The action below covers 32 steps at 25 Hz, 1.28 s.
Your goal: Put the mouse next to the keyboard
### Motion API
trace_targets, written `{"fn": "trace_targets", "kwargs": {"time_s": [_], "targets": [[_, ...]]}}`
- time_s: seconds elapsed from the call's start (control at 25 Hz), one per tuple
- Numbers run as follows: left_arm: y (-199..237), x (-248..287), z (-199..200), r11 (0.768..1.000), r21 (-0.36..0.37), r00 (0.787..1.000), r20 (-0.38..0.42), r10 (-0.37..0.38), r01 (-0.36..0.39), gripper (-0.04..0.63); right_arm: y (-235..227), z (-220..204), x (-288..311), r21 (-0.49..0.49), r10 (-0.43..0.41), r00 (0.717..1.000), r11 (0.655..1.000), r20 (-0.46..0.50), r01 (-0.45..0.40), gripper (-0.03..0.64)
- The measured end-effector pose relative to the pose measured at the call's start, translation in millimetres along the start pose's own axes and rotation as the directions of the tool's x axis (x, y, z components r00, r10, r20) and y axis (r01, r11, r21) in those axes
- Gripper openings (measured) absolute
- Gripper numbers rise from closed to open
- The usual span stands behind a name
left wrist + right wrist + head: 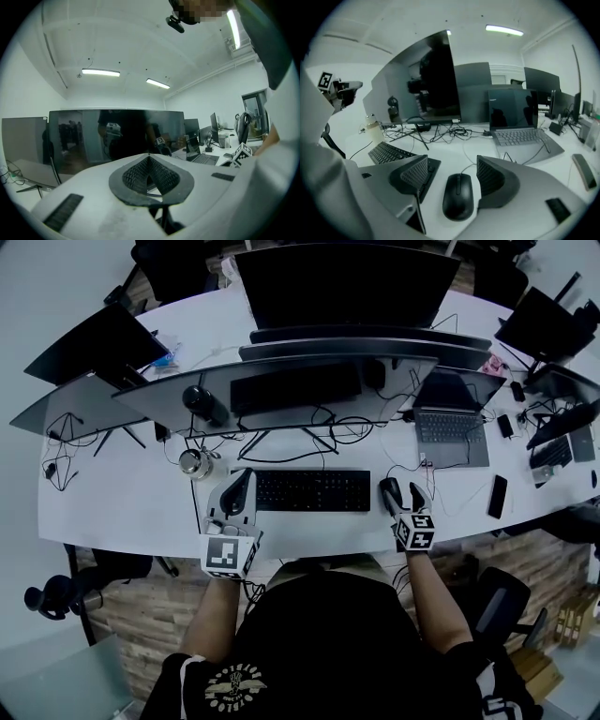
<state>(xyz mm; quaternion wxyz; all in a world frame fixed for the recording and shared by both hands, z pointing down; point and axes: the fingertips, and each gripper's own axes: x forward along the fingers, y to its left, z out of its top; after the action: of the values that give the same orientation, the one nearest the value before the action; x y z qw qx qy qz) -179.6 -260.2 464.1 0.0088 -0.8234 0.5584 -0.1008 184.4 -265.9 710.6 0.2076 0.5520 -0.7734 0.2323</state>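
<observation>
Mouse (458, 196) lies flat on the white desk (122, 493), just off the right end of the keyboard (312, 490), its cable running away toward the laptop (520, 136). It sits between the 2 jaws of the right gripper (452, 174), which stand wide apart with a little desk showing on each side, so neither pad touches it and nothing is gripped. At the keyboard's left end the left gripper (149, 164) has its 2 jaws closed tip to tip with nothing between them, pointing up at a dark monitor (117, 133).
</observation>
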Motion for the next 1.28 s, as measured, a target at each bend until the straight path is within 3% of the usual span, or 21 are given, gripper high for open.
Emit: {"fn": "trace_targets", "kwargs": {"time_s": [0.12, 0.28, 0.48, 0.64, 0.76, 1.28], "targets": [[0.9, -1.1, -2.5, 1.0, 0.003, 1.0, -0.03, 0.0, 0.0, 0.002, 17.6, 32.6, -12.5, -0.072, 0.038, 0.997, 0.997, 0.074, -0.032, 0.317], [0.7, -3.6, -2.7, 1.0, 0.007, 0.999, -0.039, -0.005, 0.005, 0.002, 39.1, 77.1, -33.0, -0.148, 0.075, 0.98, 0.988, 0.185, -0.047, 0.229], [0.5, -6.2, 7.6, 1.0, -0.005, 1.0, 0.026, 0.0, 0.0, 0.002, 67.9, 125.2, -58.2, -0.205, 0.124, 0.945, 0.977, 0.301, -0.063, 0.135], [3.4, -11.1, 9.0, 1.0, 0.012, 1.0, 0.004, 0.015, -0.015, 0.002, 84.8, 153.3, -78.3, -0.238, 0.145, 0.916, 0.97, 0.374, -0.057, 0.063], [7.2, -13.5, 16.5, 1.0, 0.008, 0.999, 0.032, 0.026, -0.026, 0.002, 97.0, 175.0, -92.0, -0.256, 0.154, 0.894, 0.966, 0.422, -0.046, 0.022], [14.7, -24.3, 62.5, 1.0, 0.022, 0.993, 0.115, 0.02, -0.023, 0.002, 135.0, 251.2, -141.8, -0.293, 0.168, 0.842, 0.956, 0.512, -0.012, 0.0]]}}
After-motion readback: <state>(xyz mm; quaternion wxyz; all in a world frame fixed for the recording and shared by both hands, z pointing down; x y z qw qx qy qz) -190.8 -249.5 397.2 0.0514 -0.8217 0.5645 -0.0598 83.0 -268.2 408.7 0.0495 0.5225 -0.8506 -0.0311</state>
